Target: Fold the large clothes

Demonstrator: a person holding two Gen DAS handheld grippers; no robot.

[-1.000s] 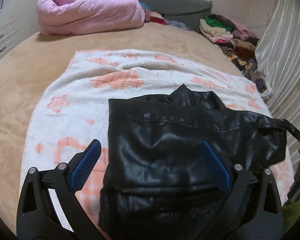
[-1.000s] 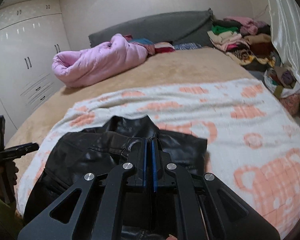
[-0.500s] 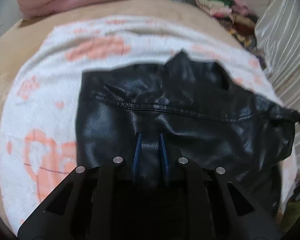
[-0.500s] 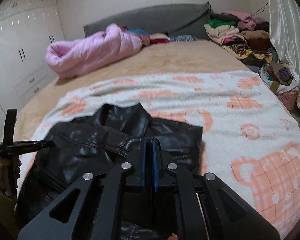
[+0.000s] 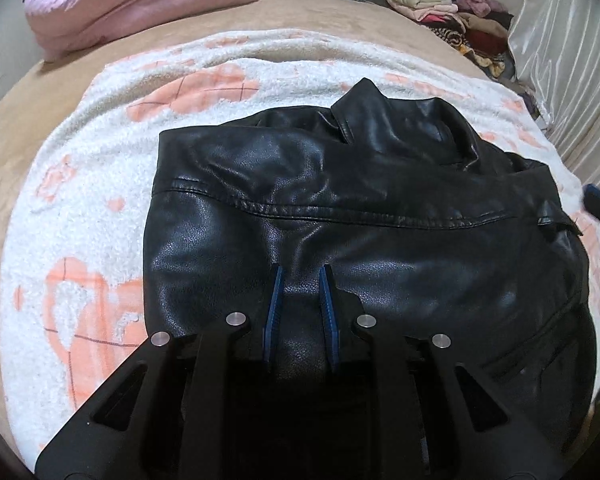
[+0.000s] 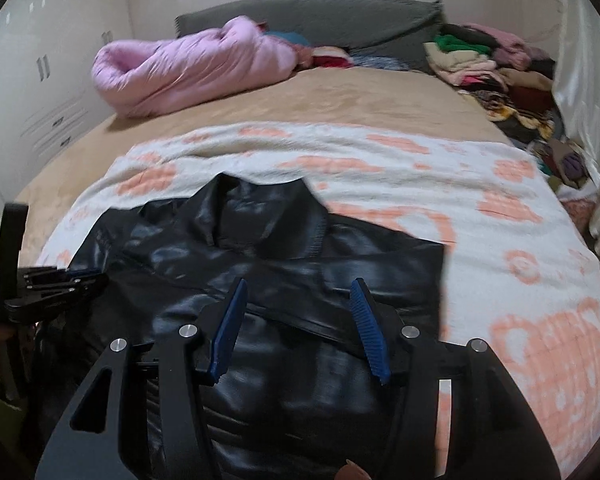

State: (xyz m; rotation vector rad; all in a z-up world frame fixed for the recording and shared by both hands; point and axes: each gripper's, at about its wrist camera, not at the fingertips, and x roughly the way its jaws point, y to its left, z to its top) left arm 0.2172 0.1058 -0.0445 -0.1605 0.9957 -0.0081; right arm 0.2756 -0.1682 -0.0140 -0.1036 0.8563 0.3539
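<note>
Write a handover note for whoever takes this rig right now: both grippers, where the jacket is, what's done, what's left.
Left gripper: shut on a pinch of the black leather jacket, low on the back panel.
Right gripper: open, over the jacket's right side, holding nothing.
Jacket: back up on the white and peach blanket, collar toward the headboard, sleeves not in view.
Done: jacket laid out in a compact shape.
Left: likely fold the hem end toward the collar; re-grip with the right gripper first.

Black hand-held gripper (blue pads)
</note>
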